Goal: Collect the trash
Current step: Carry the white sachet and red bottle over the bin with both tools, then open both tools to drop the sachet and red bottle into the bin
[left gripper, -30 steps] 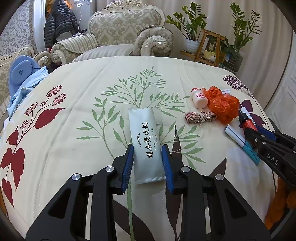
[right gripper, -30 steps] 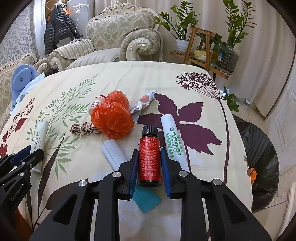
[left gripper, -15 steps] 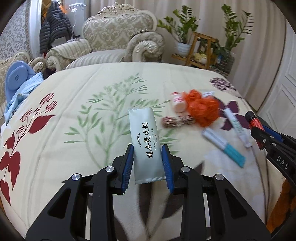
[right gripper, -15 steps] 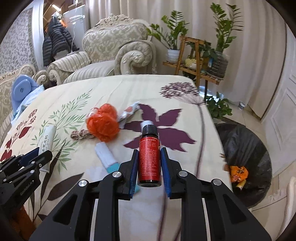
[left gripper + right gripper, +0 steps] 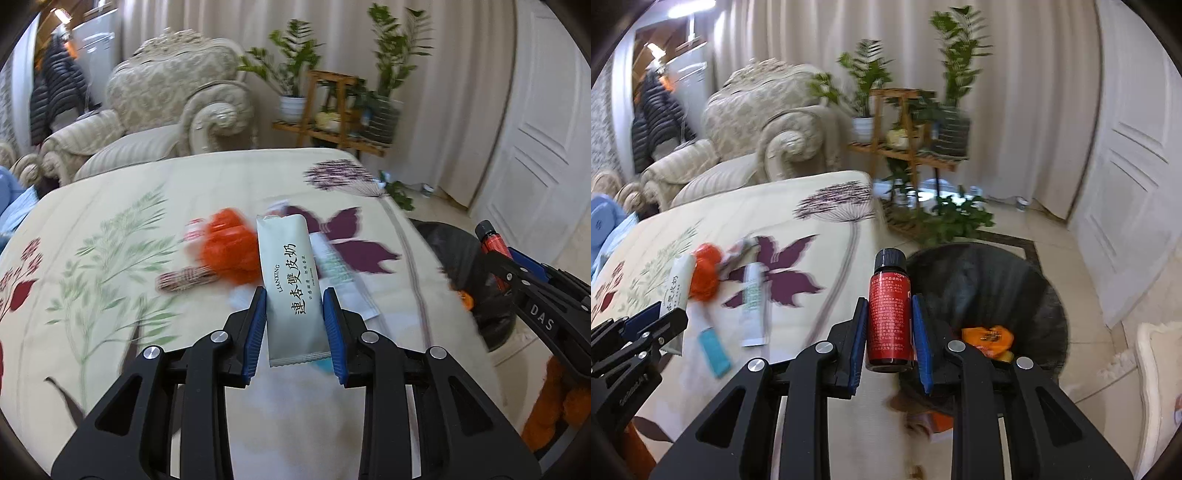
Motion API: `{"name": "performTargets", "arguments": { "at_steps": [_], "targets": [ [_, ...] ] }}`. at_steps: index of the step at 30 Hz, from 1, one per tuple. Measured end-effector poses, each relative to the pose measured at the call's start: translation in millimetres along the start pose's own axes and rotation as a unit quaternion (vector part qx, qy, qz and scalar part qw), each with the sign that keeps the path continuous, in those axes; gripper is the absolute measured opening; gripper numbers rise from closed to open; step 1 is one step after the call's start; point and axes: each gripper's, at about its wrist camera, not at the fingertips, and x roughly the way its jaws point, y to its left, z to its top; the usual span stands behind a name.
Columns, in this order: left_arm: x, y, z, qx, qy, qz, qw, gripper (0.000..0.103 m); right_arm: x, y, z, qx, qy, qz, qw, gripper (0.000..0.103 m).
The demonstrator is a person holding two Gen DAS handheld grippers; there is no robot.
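My left gripper [image 5: 295,314] is shut on a white snack packet [image 5: 290,273] with black lettering, held above the table. My right gripper [image 5: 889,315] is shut on a small red bottle [image 5: 889,314] with a black cap, held upright over the table's right edge. Just beyond it on the floor stands a bin lined with a black bag [image 5: 990,288], with orange wrappers [image 5: 988,338] inside. In the left wrist view the right gripper [image 5: 496,254] shows at the right with the red bottle [image 5: 491,240]. The left gripper [image 5: 661,317] shows at the left of the right wrist view.
On the floral tablecloth [image 5: 110,240] lie an orange plastic bag [image 5: 229,247], a coil of string [image 5: 184,280], a white tube [image 5: 753,306], a blue-ended item [image 5: 714,350] and a small wrapper [image 5: 738,251]. An armchair [image 5: 173,107], a plant stand [image 5: 905,140] and a white door [image 5: 1137,184] stand behind.
Both grippers have swung to the right with their loads, off the middle of the table. The black-lined bin has come into full view beneath the red bottle.
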Motion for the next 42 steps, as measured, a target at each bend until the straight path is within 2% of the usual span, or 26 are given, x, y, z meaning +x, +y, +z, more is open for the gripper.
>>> {"name": "performTargets", "arguments": {
  "at_steps": [6, 15, 31, 36, 37, 39, 42],
  "targets": [
    [16, -48, 12, 0.031, -0.004, -0.026, 0.9992, 0.03, 7, -42, 2, 0.026, -0.003, -0.028, 0.999, 0.025],
    [45, -103, 22, 0.071, 0.006, -0.045, 0.9964, 0.03, 26, -76, 1, 0.044, 0.005, -0.045, 0.998, 0.025],
    [78, -147, 36, 0.095, 0.016, -0.051, 0.9941, 0.031, 50, -106, 4, 0.069, 0.013, -0.058, 0.996, 0.025],
    [82, -151, 38, 0.092, 0.019, -0.048, 0.9944, 0.037, 56, -111, 4, 0.077, 0.015, -0.06, 0.995, 0.026],
    [82, -152, 38, 0.093, 0.019, -0.048, 0.9943, 0.038, 56, -112, 4, 0.077, 0.016, -0.06, 0.995, 0.029],
    [83, -152, 38, 0.095, 0.018, -0.046, 0.9943, 0.048, 56, -111, 4, 0.077, 0.013, -0.062, 0.995, 0.039],
    [82, -152, 38, 0.094, 0.015, -0.045, 0.9944, 0.051, 55, -112, 5, 0.077, 0.011, -0.063, 0.995, 0.041]
  ]
}}
